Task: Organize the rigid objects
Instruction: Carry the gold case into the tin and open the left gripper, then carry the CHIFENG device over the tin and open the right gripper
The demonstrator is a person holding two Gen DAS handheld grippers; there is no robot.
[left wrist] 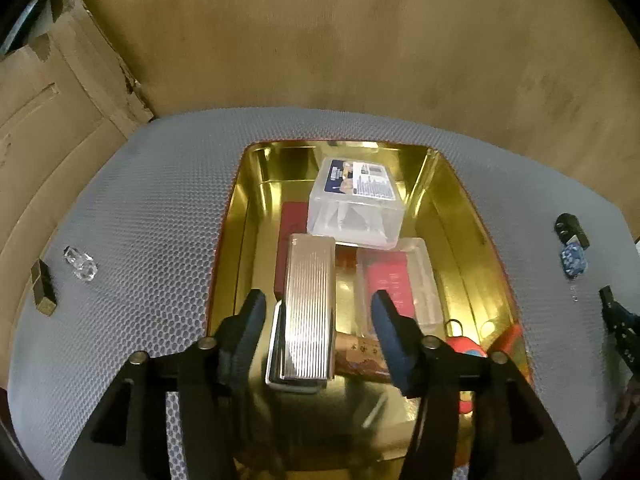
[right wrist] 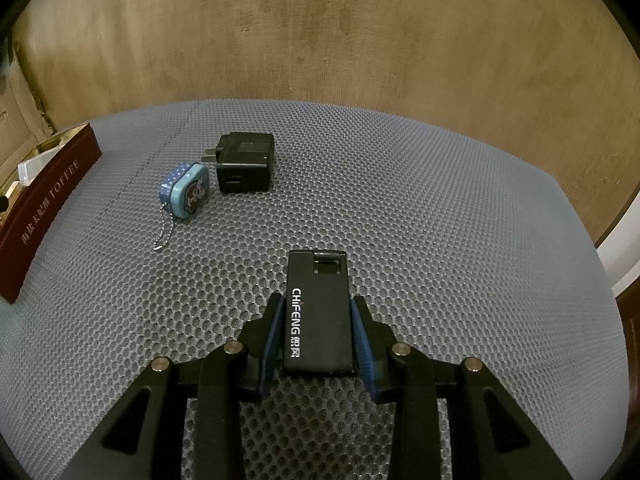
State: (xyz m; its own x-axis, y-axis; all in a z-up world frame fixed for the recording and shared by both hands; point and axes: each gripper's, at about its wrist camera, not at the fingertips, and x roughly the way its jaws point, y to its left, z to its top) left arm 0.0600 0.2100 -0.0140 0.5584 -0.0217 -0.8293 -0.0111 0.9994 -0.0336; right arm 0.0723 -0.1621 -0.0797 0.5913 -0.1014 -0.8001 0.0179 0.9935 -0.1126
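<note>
In the left wrist view, a gold tin box (left wrist: pixel 452 216) sits on the grey mesh mat. My left gripper (left wrist: pixel 320 304) is open above it, its fingers apart on both sides of a ribbed silver case (left wrist: pixel 310 308) that lies in the tin without touching the pads. A clear plastic box (left wrist: pixel 356 204) and a clear case with a red insert (left wrist: pixel 396 284) also lie in the tin. In the right wrist view, my right gripper (right wrist: pixel 316 308) is shut on a black CHIFENG case (right wrist: pixel 318 316) just above the mat.
A black charger (right wrist: pixel 246 162) and a small blue tin on a chain (right wrist: pixel 186 190) lie on the mat ahead of the right gripper. The tin's dark red side (right wrist: pixel 44 208) is at the left. A clear crystal (left wrist: pixel 80 262) and a dark block (left wrist: pixel 42 288) lie left of the tin. Cardboard (left wrist: pixel 36 120) stands beyond.
</note>
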